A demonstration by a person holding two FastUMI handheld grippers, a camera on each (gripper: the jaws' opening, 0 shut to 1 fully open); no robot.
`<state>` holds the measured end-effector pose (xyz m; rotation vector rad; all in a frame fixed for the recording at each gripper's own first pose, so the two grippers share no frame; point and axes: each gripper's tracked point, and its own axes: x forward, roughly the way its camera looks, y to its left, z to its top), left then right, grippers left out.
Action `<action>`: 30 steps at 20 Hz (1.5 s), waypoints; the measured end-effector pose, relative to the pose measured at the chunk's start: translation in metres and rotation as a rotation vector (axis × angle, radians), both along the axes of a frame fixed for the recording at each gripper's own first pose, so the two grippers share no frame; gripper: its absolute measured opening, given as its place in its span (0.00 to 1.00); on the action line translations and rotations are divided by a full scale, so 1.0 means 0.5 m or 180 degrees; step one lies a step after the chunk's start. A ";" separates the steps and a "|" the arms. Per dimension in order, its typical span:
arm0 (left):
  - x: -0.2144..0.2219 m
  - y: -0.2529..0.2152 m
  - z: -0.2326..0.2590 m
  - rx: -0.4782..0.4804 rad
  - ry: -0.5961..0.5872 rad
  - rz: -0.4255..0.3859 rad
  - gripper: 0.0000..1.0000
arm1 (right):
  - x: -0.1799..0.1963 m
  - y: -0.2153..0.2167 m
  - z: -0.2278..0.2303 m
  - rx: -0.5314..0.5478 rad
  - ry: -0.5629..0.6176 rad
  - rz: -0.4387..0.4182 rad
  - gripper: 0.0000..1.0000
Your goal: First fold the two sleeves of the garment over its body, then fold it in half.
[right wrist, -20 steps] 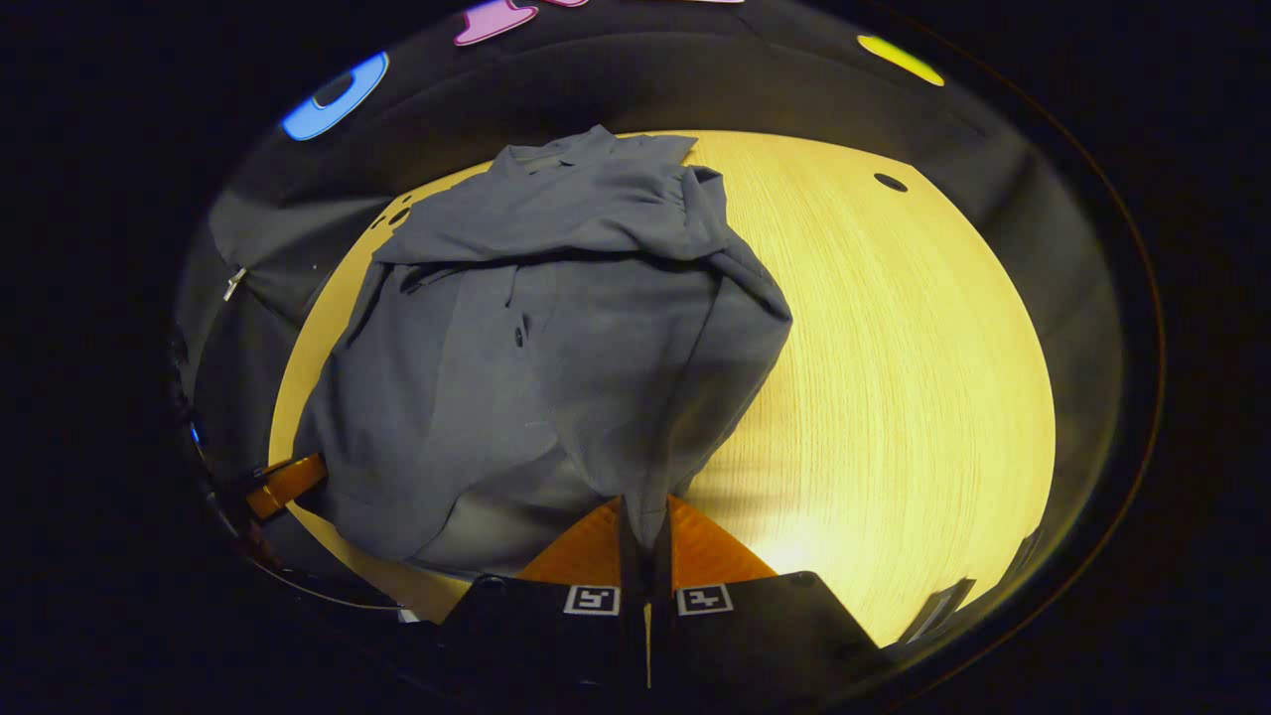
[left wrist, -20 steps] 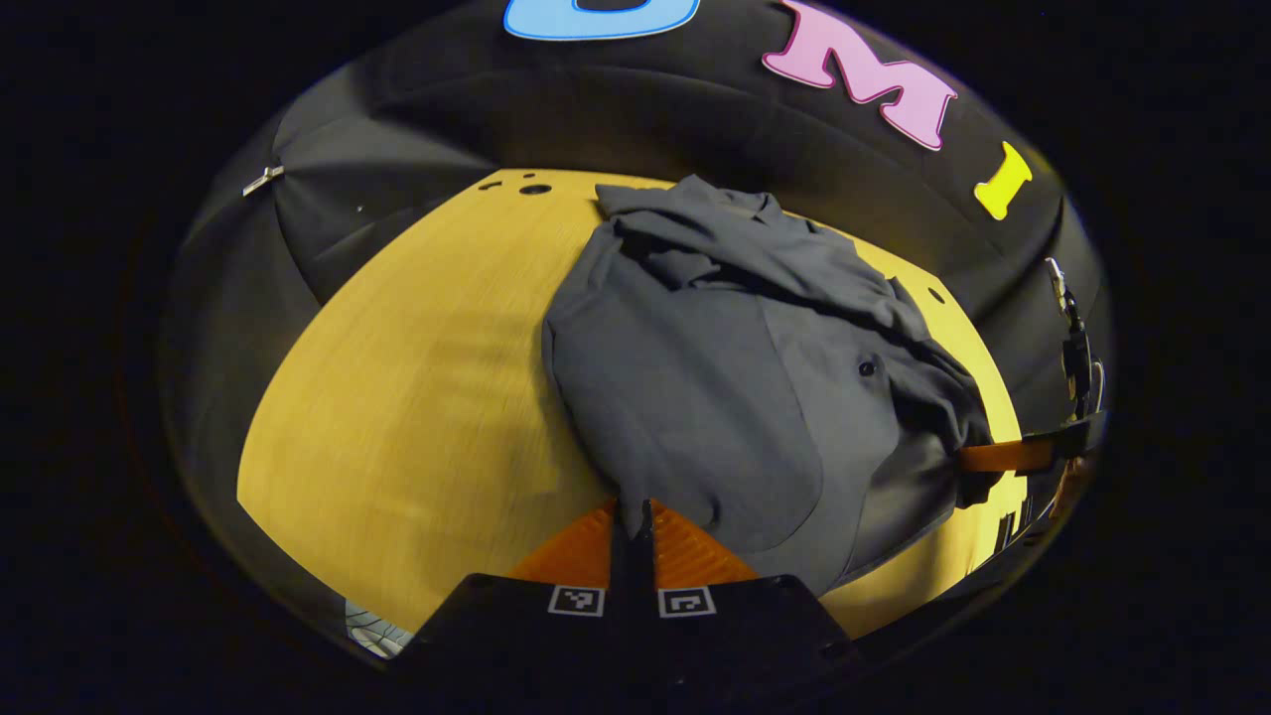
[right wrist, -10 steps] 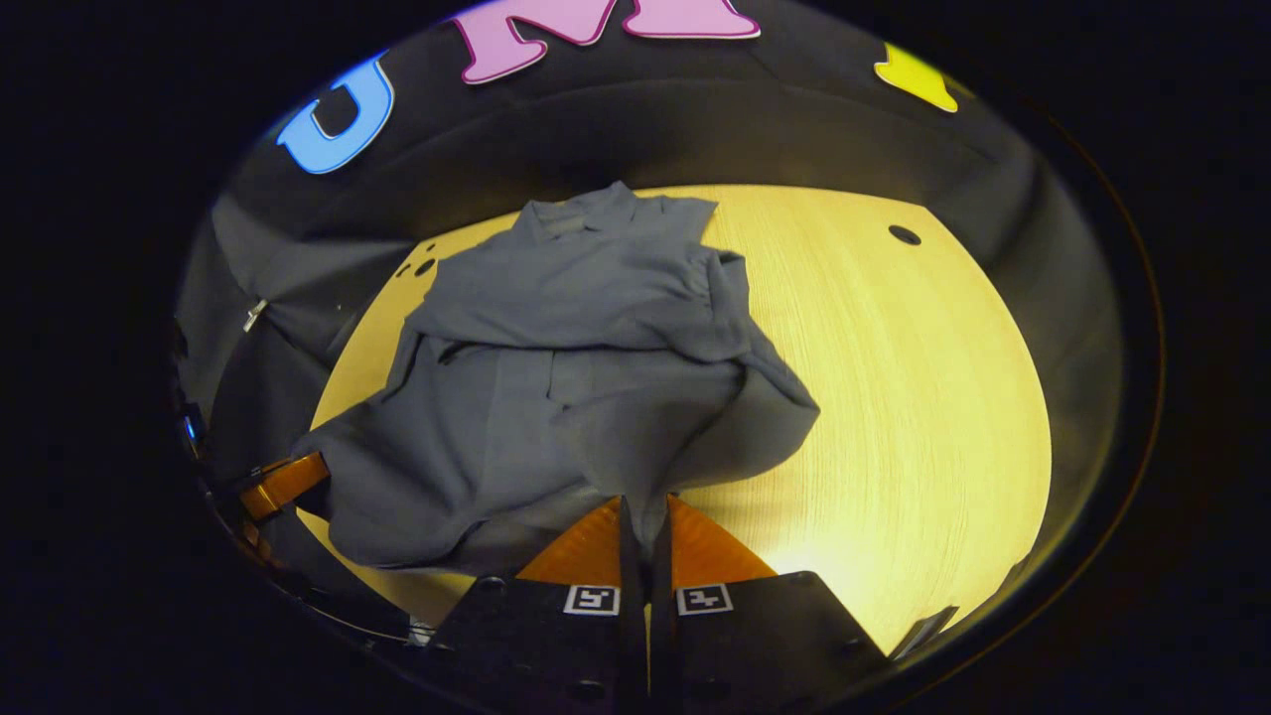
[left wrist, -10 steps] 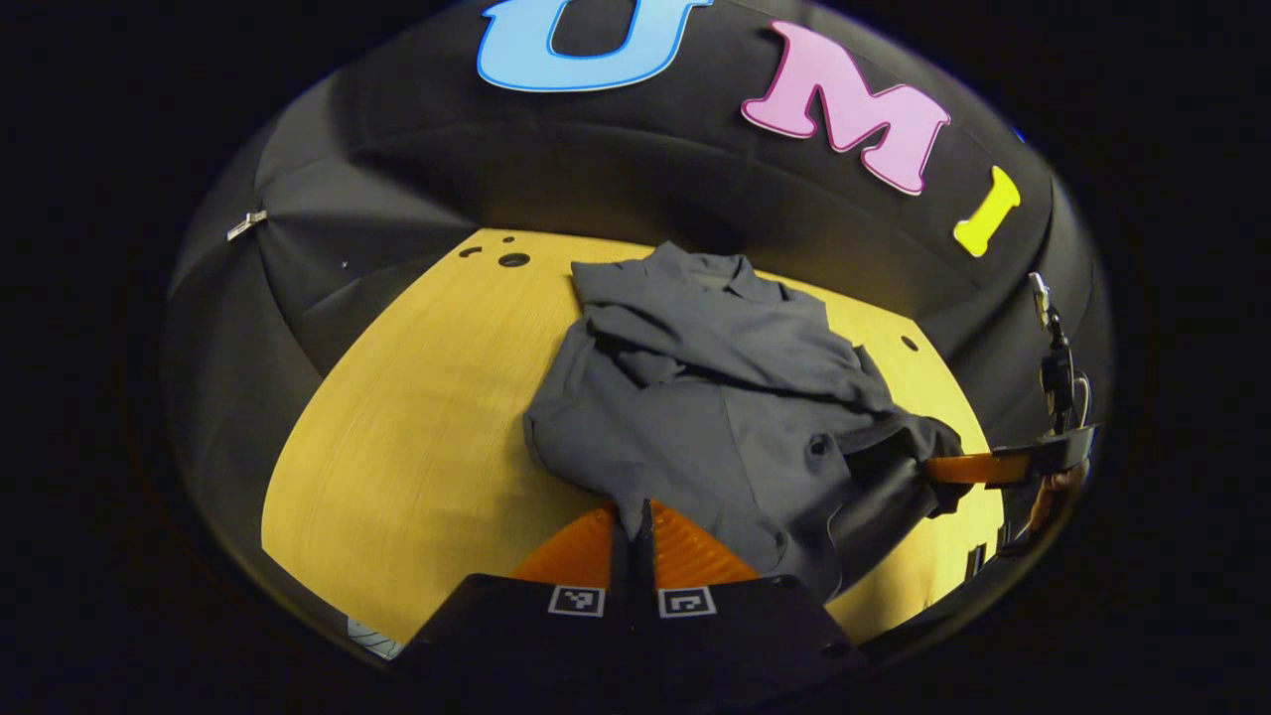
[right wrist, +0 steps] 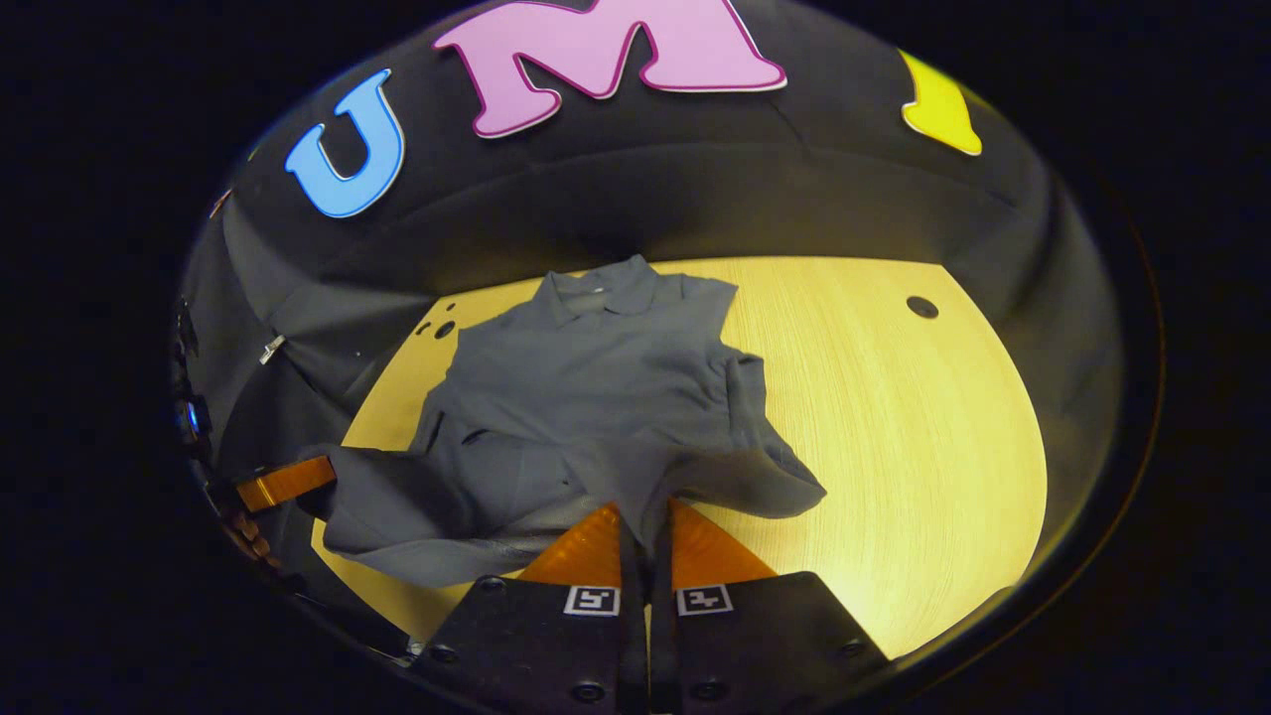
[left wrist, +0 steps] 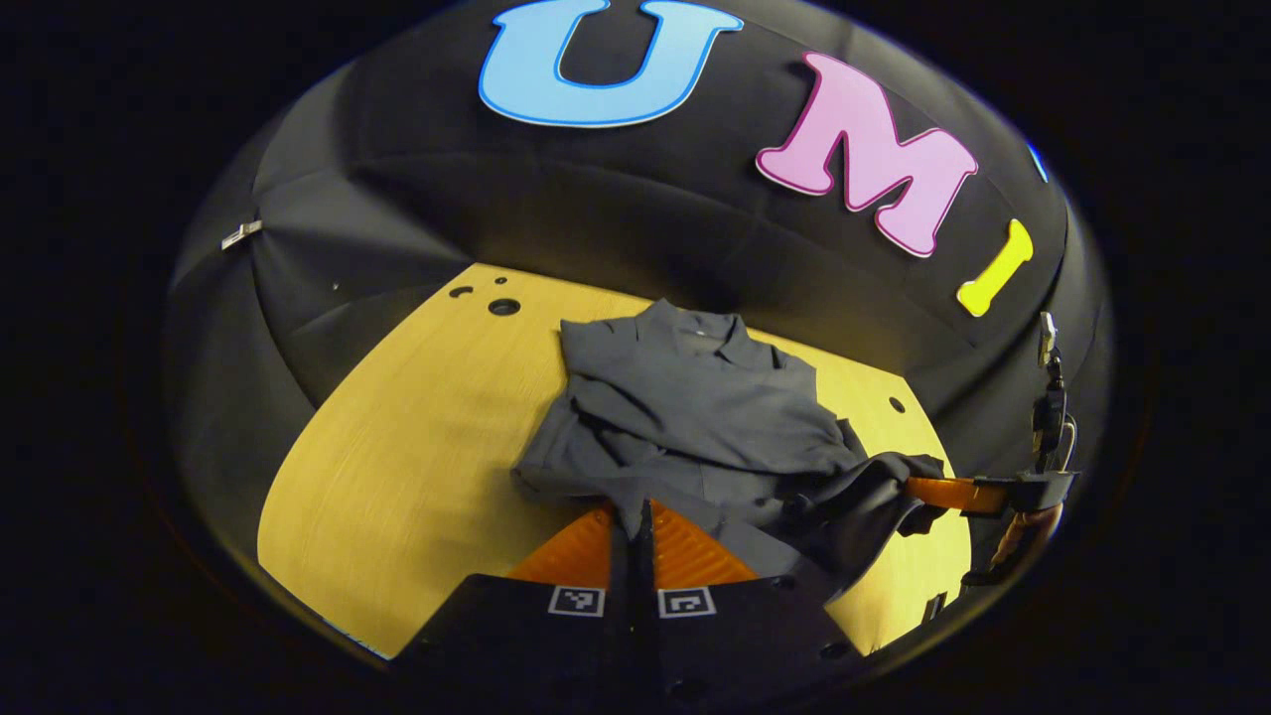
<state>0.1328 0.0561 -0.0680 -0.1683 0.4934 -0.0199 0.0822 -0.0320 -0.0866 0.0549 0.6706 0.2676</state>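
Note:
A dark grey collared shirt (left wrist: 695,417) lies on the wooden table (left wrist: 397,477), collar toward the far wall, with its sleeves folded over the body. My left gripper (left wrist: 635,511) is shut on the shirt's near hem corner and holds it above the table. My right gripper (right wrist: 650,511) is shut on the other hem corner of the shirt (right wrist: 596,397). The lower half hangs slack and bunched between the two. In the left gripper view the right gripper (left wrist: 918,490) shows at the right, clamped on the cloth. In the right gripper view the left gripper (right wrist: 298,477) shows at the left.
The table (right wrist: 894,417) runs wide to the right of the shirt in the right gripper view, with a small round hole (right wrist: 921,307) near its far edge. Several holes (left wrist: 503,306) mark the far left corner. Black cloth walls close the booth behind.
Both grippers have lifted the hem and carried it forward toward the collar. The lower half of the shirt has risen off the table and bunched up, and the view has tilted up.

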 end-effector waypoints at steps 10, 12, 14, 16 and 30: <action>0.173 0.008 0.102 0.0058 -0.0323 0.0008 0.05 | 0.155 0.004 0.070 0.0073 -0.0268 -0.0025 0.06; 0.220 0.012 0.112 0.0028 -0.0380 0.0026 0.05 | 0.191 0.007 0.074 0.0066 -0.0320 -0.0030 0.06; 0.271 0.023 0.118 0.0071 -0.0468 0.0053 0.05 | 0.231 0.014 0.075 0.0034 -0.0418 -0.0038 0.06; 0.324 0.028 0.109 0.0059 -0.0516 0.0068 0.05 | 0.264 0.023 0.070 -0.0005 -0.0476 -0.0032 0.06; 0.570 0.069 0.027 -0.0049 -0.0636 0.0151 0.05 | 0.490 0.059 0.005 -0.0115 -0.0659 -0.0179 0.06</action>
